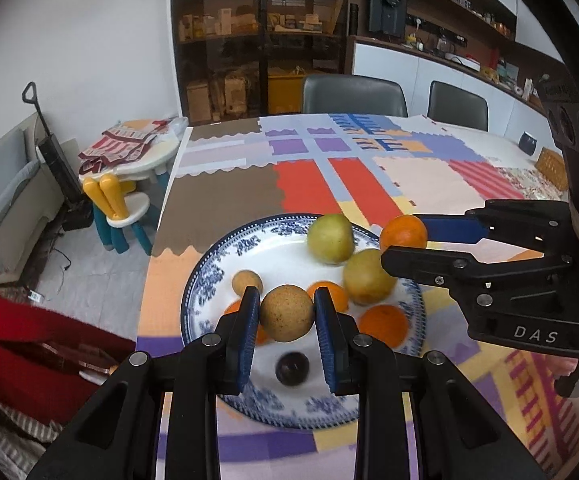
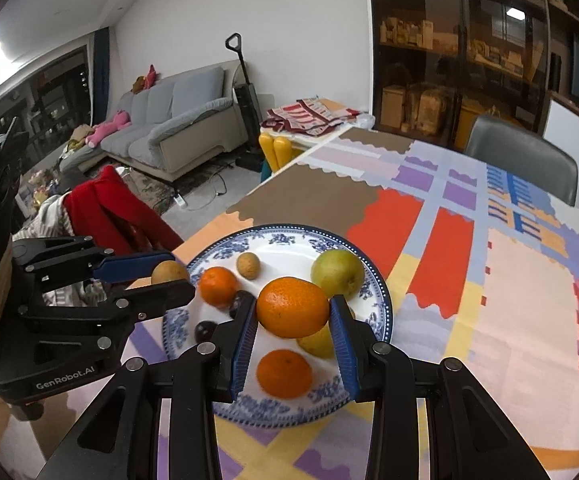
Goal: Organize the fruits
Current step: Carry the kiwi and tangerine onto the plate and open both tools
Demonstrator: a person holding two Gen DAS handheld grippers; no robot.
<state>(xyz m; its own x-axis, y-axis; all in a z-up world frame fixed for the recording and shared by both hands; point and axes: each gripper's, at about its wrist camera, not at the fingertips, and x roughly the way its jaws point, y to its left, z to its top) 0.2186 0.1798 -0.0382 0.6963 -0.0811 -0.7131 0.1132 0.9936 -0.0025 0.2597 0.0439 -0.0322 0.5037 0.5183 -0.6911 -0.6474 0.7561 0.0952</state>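
The left gripper (image 1: pixel 287 312) is clamped across a round tan fruit (image 1: pixel 286 313), the right gripper (image 2: pixel 293 312) across an orange (image 2: pixel 292 306), both just above the plate (image 1: pixel 209 276) (firm, light, smooth-skinned; grip at widest girth)

The blue-and-white patterned plate (image 1: pixel 209 264) near the table's front left corner is crowded: two green-yellow pears (image 1: pixel 330 238), several oranges (image 1: pixel 384 325), a small tan round fruit (image 1: pixel 247 282) and a dark plum (image 1: pixel 292 367) leave only a bare white patch toward the plate's left rim. Both grippers hang over it, the left gripper (image 1: pixel 287 313) and right gripper (image 2: pixel 292 307) each closed on a fruit, close beside one another. Beyond the plate, the patchwork tablecloth (image 2: pixel 521 280) lies open toward the far edge, where grey chair backs (image 1: pixel 353 94) stand.
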